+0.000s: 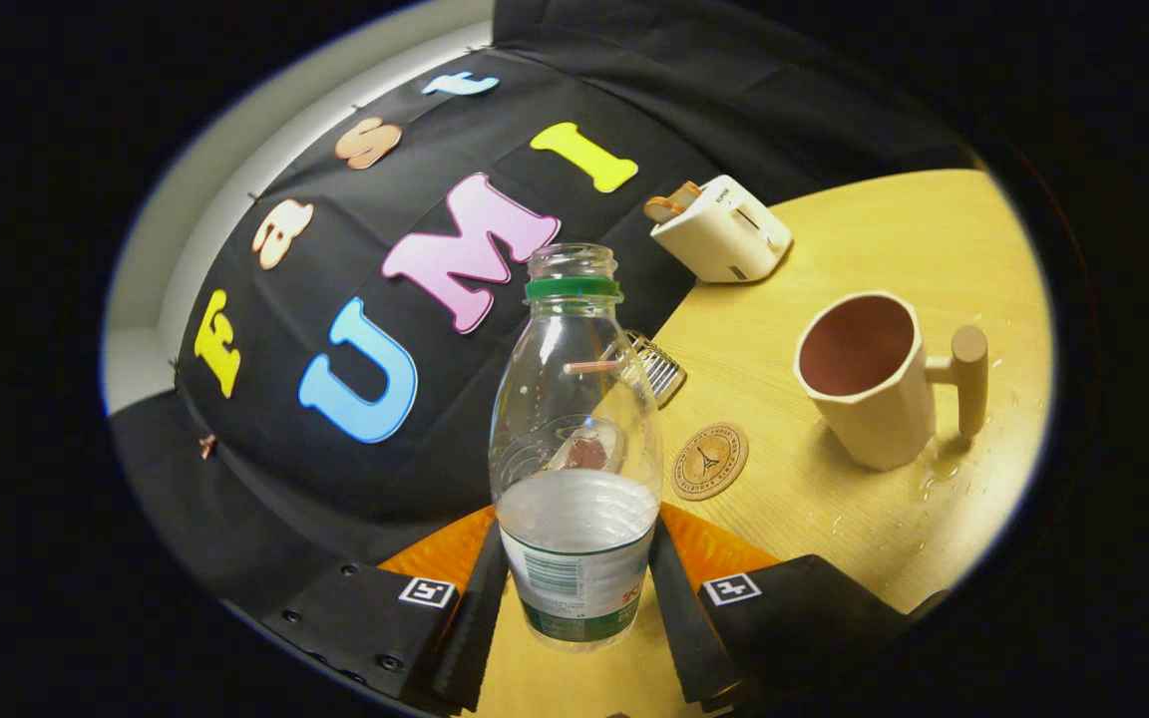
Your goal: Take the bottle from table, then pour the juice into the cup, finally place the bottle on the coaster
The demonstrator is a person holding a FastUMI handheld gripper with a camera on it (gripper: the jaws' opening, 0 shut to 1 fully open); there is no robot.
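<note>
Pinching the bottle (574, 449), both fingers (480, 608) closed

1. Mounted on the gripper (574, 588), looking forward along the two fingers (480, 598), which enter at the bottom centre of the frame.
2. Rolled sideways: table (874, 249) tilts across the right half, booth wall fills the upper left.
3. Very close to the bottle (574, 439), standing at centre between the fingers.
4. Fisheye spread takes in coaster (709, 461) right of centre, cup (874, 384) at right, toaster (724, 231) at upper right.
</note>
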